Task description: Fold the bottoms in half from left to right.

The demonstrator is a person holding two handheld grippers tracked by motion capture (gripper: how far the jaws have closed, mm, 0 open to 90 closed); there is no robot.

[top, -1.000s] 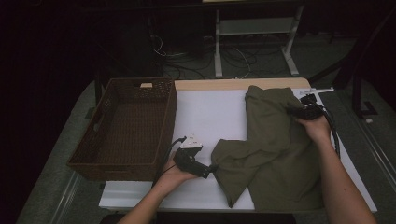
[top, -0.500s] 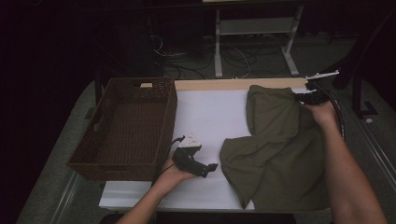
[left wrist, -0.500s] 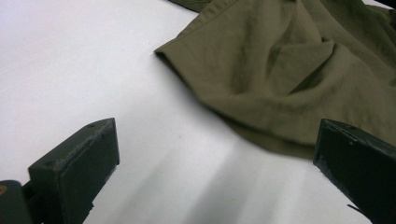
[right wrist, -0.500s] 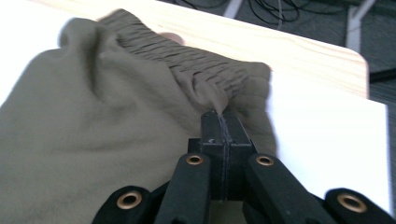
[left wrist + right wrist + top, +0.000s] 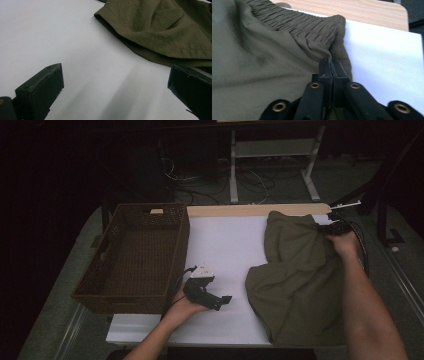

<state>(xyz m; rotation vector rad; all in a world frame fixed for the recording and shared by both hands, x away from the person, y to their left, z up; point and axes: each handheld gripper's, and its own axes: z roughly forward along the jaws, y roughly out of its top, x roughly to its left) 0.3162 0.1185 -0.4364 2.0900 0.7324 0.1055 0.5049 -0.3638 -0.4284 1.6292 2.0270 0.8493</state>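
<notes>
Right gripper (image 5: 331,65) at upper right of high view, jaws pinching waistband of green shorts (image 5: 300,275), spread over right half of table (image 5: 220,245). Left gripper (image 5: 220,301) lower centre, jaws spread, empty, near shorts hem.

Bare white tabletop (image 5: 225,240) open mid-table, wicker basket (image 5: 135,255) walls left, olive garment (image 5: 300,280) covers right.

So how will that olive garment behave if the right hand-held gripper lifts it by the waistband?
Probably floppy: the olive garment lies in soft folds and creases, so it should drape and trail rather than hold shape. It looks thin and likely light. The right hand-held gripper pinches a small bunch at the elastic waistband, which may stretch or slip.
</notes>
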